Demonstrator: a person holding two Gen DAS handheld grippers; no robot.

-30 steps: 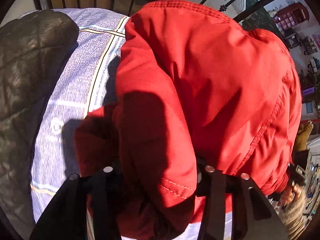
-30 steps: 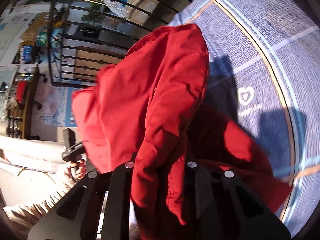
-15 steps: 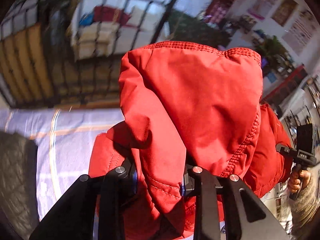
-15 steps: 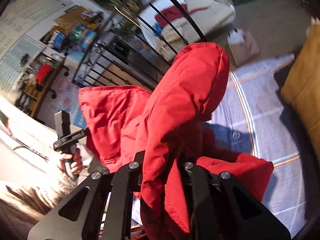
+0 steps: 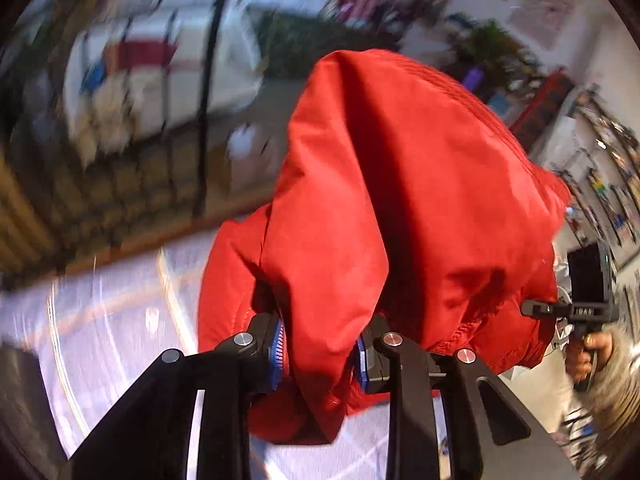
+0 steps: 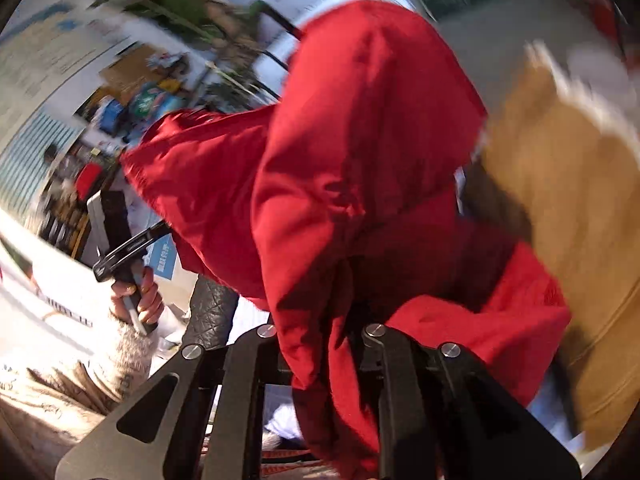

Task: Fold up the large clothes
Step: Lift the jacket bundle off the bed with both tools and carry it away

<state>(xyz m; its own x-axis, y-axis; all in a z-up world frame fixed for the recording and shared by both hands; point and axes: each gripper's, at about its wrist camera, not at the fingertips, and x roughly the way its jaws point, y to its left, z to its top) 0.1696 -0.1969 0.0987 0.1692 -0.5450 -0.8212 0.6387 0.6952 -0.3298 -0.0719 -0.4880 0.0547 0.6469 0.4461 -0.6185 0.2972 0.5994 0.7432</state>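
Observation:
A large red jacket (image 5: 392,208) hangs in the air between my two grippers, above the blue-grey patterned bedsheet (image 5: 120,344). My left gripper (image 5: 320,350) is shut on a fold of it, its blue pads pressing the fabric from both sides. In the right wrist view the same red jacket (image 6: 360,168) drapes over my right gripper (image 6: 320,344), which is shut on another fold. Each view shows the other hand-held gripper off to the side, the right one (image 5: 580,308) and the left one (image 6: 120,240). The fingertips of both are hidden by cloth.
A tan garment (image 6: 572,220) lies to the right on the bed. A black quilted jacket (image 6: 212,312) lies below to the left. A black metal bed rail (image 5: 206,120) and room clutter stand behind. Both views are motion-blurred.
Both grippers have lifted the red jacket up off the sheet and tilted upward; the views now show the room beyond the bed instead of mostly the sheet.

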